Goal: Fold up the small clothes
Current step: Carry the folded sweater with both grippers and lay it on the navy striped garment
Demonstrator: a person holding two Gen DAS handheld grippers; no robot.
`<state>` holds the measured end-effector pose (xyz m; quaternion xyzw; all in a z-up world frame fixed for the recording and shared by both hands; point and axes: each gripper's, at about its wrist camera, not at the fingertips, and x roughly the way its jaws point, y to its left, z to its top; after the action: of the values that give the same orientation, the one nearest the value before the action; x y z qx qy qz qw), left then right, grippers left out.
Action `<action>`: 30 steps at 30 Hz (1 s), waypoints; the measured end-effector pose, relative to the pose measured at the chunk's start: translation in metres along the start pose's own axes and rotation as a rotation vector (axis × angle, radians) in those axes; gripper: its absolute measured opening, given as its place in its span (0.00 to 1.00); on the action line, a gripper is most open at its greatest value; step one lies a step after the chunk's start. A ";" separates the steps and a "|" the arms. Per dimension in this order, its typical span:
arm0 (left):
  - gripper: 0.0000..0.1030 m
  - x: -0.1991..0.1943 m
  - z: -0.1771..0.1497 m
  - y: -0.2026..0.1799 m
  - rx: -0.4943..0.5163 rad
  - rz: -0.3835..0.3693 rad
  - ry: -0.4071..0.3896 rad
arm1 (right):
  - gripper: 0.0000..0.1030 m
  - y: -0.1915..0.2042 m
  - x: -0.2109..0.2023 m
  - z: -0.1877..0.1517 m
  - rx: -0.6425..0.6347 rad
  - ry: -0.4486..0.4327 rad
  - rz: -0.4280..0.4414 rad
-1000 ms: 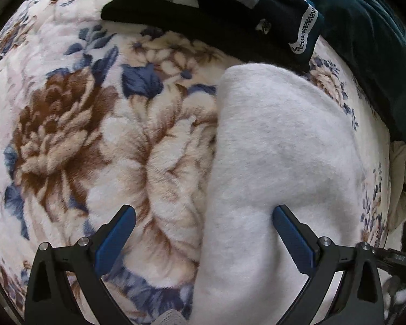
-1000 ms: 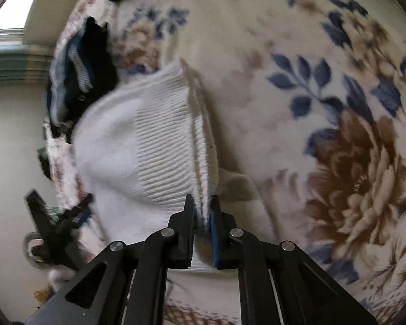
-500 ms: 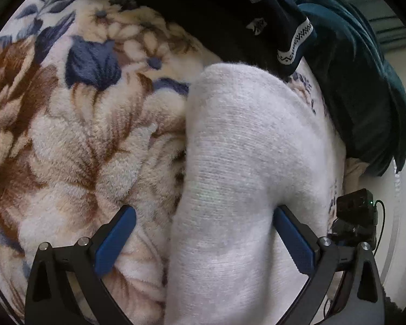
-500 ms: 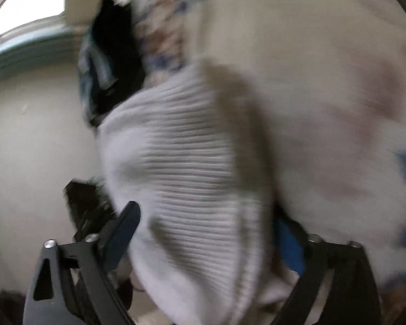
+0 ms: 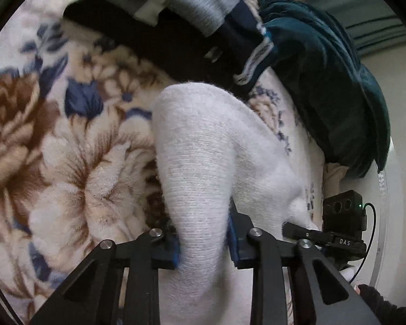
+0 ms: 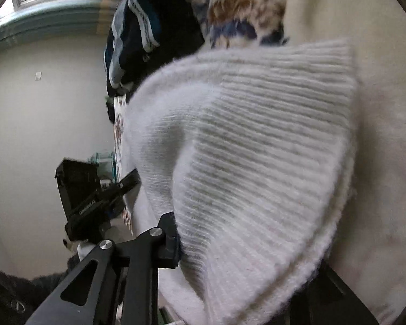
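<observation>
On the floral blanket (image 5: 75, 178), and we're right at the pinch: both tools are closing down on the white knit garment (image 5: 203, 162), which lies bunched near the blanket's edge, just below the pile of dark clothes (image 5: 230, 35) and beside the teal garment (image 5: 324, 86).

Left tool (image 5: 203, 246) first: its blue pads have a thick ridge of white knit squeezed between them, cloth bulging above and below the bite. That's a real grip forming, and a fat one.

Right tool (image 6: 230, 246) now: its near finger presses into the ribbed side of the same garment, and the knit drapes right over the far finger, hiding it. Cloth is clearly between the jaws as they clamp.

My read is that this is the grab before a fold or a lift. To do it well, let both pinches seat fully before anything moves; this fluffy knit compresses a lot, and an early tug could slide it out. Both bites look deep, so several layers may be caught; the lift should be slow, to check that the piece hangs flat rather than wadded. Keep the two tools level with each other and draw them gently apart to pull the knit taut. Stay clear of that dark pile, or a sleeve may come along for the ride.
</observation>
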<state>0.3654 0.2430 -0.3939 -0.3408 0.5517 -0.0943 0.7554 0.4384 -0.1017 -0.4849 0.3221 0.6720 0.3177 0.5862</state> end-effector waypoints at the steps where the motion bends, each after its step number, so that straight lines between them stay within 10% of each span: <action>1: 0.22 -0.007 0.001 -0.005 0.013 0.002 -0.008 | 0.23 0.006 -0.006 -0.003 -0.001 -0.018 -0.004; 14: 0.22 -0.106 0.143 -0.045 0.159 -0.054 -0.125 | 0.22 0.135 -0.035 0.036 -0.100 -0.143 0.006; 23: 0.24 -0.070 0.326 -0.023 0.234 0.065 -0.105 | 0.22 0.221 0.005 0.175 -0.089 -0.249 0.017; 30: 0.42 -0.016 0.377 0.014 0.192 0.189 0.034 | 0.32 0.220 0.074 0.284 -0.042 -0.234 -0.159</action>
<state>0.6944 0.4165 -0.3307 -0.2120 0.5823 -0.0810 0.7806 0.7256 0.1017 -0.3823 0.2902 0.6157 0.2444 0.6906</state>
